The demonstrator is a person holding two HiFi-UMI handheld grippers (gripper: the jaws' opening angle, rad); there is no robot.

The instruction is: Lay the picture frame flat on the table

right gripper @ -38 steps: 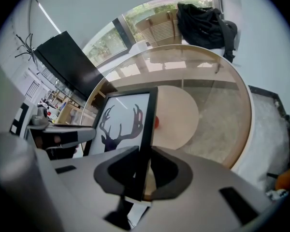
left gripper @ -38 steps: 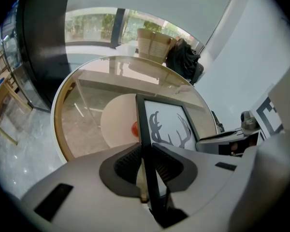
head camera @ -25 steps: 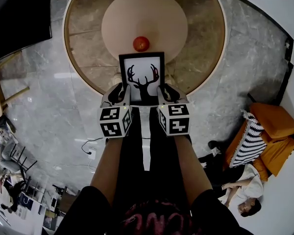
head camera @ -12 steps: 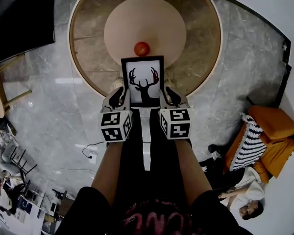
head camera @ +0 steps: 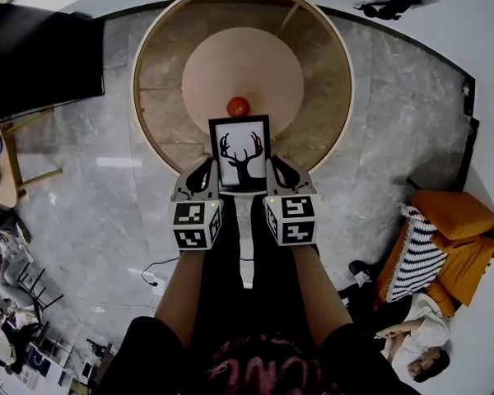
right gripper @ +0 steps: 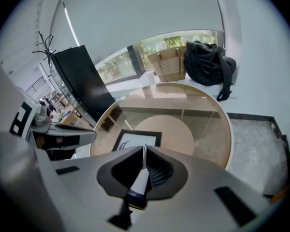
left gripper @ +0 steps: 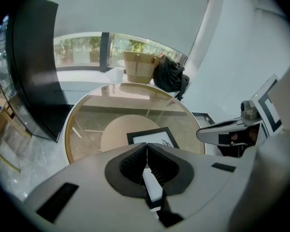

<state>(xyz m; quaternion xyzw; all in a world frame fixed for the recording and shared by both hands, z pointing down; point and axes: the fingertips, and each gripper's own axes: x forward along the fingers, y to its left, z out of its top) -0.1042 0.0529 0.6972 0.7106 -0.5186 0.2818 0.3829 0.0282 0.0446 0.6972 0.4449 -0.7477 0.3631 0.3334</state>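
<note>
Left gripper (head camera: 207, 176): jaws shut on the left edge of the picture frame (head camera: 241, 155); its own view shows a pale strip of that edge pinched between the ribbed pads (left gripper: 135, 162).

Right gripper (head camera: 277, 174): jaws likewise clamped on the frame's right edge, low down, level with the left grip.

Picture frame: black border, white sheet with a black antlered stag's head. Held face up between the two grippers over the near part of the round glass table (head camera: 152, 146). Both gripper views show it lying at a shallow angle above the glass. Its near edge is hidden by the gripper bodies, so contact with the table cannot be told.

Red round object (head camera: 239, 106): on the table, just beyond the frame's far edge.

Change over the last second: the frame shows smaller against the marker cubes, and more of the table rim has come into view. Both grips are unaltered, and the frame keeps its place just short of the red object.

Reading: the frame is being carried down toward the glass. It is nearly flat but not yet released, so the task is late but unfinished.
</note>
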